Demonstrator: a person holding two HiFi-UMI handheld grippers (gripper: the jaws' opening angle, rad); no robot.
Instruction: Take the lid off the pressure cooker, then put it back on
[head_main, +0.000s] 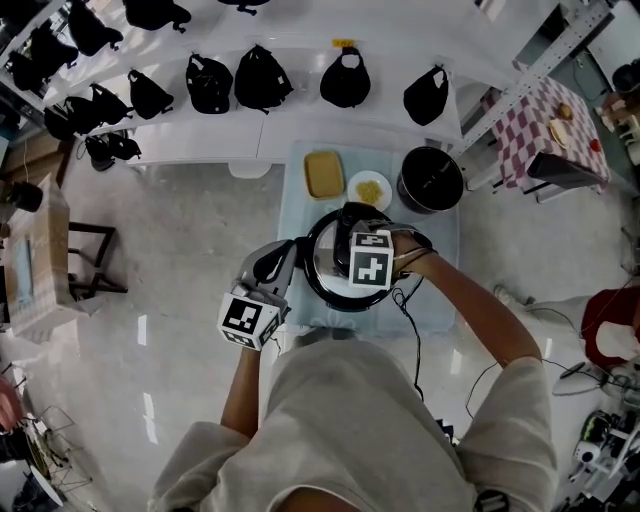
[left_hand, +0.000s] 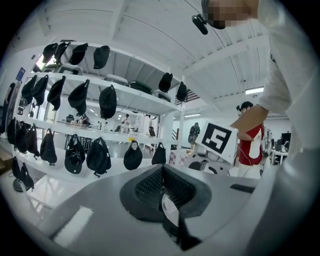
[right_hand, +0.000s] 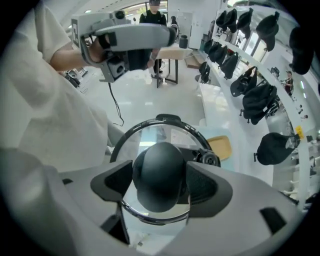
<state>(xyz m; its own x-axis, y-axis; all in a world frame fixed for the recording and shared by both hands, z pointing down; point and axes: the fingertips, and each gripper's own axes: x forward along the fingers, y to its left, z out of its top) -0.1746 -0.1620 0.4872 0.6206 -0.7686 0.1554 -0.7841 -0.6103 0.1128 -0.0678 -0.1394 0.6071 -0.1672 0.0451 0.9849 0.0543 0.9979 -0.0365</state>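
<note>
Progress is hard to place from here: the round glass lid with its dark rim sits on the black-rimmed pressure cooker in the middle of the pale blue desk. Either I have not lifted it yet or it is already back down, and nothing in view settles which. As far as I can judge it lies level on the pot, though I cannot tell whether it is fully seated. My right tongs point straight down over it, spread wide, with the lid's black domed knob squarely between the two dark ribbed pads. The knob fills nearly the whole gap and the pads stand close at its sides, but I read them as flanking it rather than clamping it. If the lift is yet to come, I need only close on the knob and raise it; if the lid is replaced, what is left is to draw the tongs up clear. My left tongs are closed tight and level, just beside the cooker's left edge, aimed toward black bags hanging on white shelves; they hold nothing I can name. Behind the cooker on the desk stand a yellow rectangular tray, a small white plate of yellow food and a second black pot, all apart from the lid.
</note>
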